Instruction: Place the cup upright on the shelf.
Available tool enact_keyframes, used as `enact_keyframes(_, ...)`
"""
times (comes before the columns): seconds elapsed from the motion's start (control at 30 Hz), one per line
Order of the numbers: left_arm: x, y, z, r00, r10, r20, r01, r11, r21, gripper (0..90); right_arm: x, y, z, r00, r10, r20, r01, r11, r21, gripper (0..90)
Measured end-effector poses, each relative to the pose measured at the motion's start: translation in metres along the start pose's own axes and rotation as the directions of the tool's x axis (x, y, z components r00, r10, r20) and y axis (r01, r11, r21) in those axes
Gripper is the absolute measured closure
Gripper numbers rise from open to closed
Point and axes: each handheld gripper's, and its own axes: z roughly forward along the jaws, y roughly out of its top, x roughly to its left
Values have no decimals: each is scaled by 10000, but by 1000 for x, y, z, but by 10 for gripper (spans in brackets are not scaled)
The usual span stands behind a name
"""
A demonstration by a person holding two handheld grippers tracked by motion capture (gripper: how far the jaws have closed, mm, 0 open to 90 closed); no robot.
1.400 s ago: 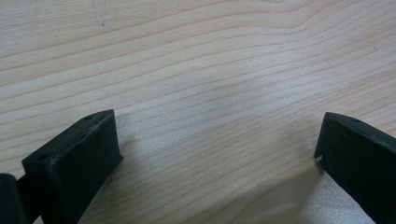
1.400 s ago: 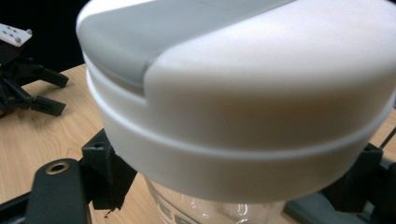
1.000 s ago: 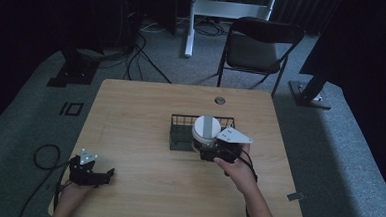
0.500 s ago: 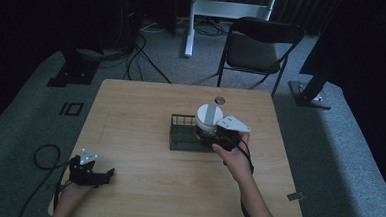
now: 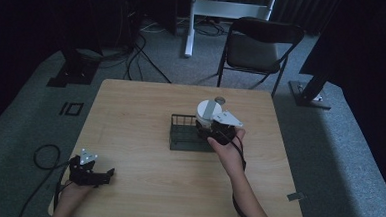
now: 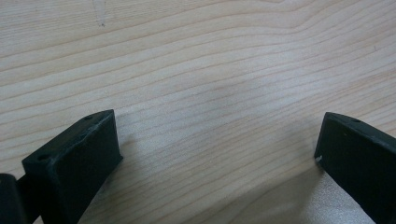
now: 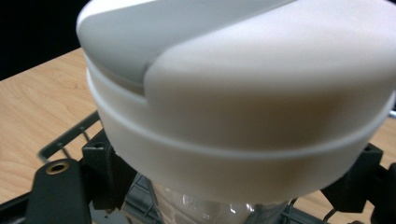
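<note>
1. Right gripper (image 5: 211,125): held in the person's right hand (image 5: 227,151) over the right end of the black wire rack (image 5: 182,138), which stands near the middle of the table (image 5: 130,120). The grey three-cornered plate sits on top of this gripper.
2. Right jaws: closed on the clear body of a container (image 7: 210,207) just below its white lid (image 7: 243,93). In the right gripper view one black jaw presses each side of the container; the lid sits above them.
3. Container position: in the high view the white lid (image 5: 208,110), with a grey band across its top, stands upright above the right part of the rack. Whether the container's base touches the rack floor cannot be determined.
4. Rack: dark wire walls and a dark floor; its wire rim is visible at the lower left of the right gripper view, behind the jaws.
5. Left gripper (image 5: 108,175): held in the person's left hand (image 5: 74,191) at the near left corner of the table, well apart from the rack.
6. Left jaws: spread wide with nothing between them. The left gripper view shows both black jaws low over bare wood grain.
7. A small round object (image 5: 220,99) lies on the table just beyond the lid.
8. A folding chair (image 5: 256,49) stands on the floor beyond the far edge of the table.
</note>
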Motion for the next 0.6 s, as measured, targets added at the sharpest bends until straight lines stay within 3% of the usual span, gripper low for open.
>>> enact_keyframes(0.27,0,0,0,10000,24,-6,-24,10000,1,1,-3,-5,14,9986,490,205,-497,9982,349,183)
enact_keyframes(0.6,0,0,0,10000,24,-7,-24,10000,3,1,0,-11,22,9976,639,275,-659,9947,789,183)
